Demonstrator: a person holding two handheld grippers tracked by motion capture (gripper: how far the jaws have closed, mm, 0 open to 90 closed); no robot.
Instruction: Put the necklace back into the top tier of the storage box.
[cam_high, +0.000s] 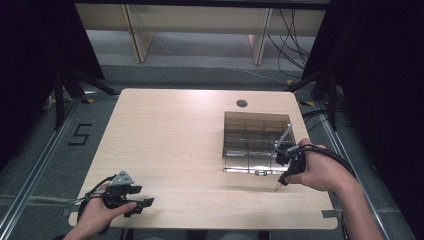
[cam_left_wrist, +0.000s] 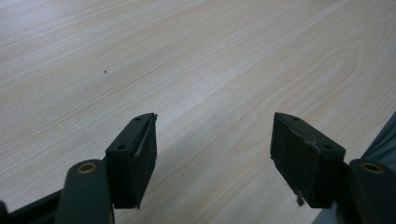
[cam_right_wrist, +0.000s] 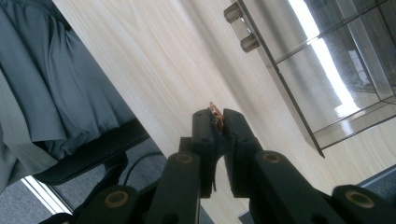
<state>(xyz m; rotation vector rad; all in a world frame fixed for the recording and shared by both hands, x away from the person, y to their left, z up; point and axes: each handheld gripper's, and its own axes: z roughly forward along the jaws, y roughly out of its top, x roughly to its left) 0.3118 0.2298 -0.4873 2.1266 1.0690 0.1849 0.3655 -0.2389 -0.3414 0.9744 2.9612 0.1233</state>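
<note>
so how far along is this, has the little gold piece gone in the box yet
Done: the right gripper is shut on a small gold piece. In hand: it hovers at the near edge of the clear compartment box. Left: placing it inside; whether any compartment holds anything is unclear. The left gripper is open over the table.

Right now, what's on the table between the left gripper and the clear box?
Nothing: the high view shows bare table between the left gripper and the clear box.

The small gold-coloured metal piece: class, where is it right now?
The small gold-coloured metal piece sits pinched between the right gripper's shut jaws, above the pale wooden table, just in front of the clear compartment box.
</note>
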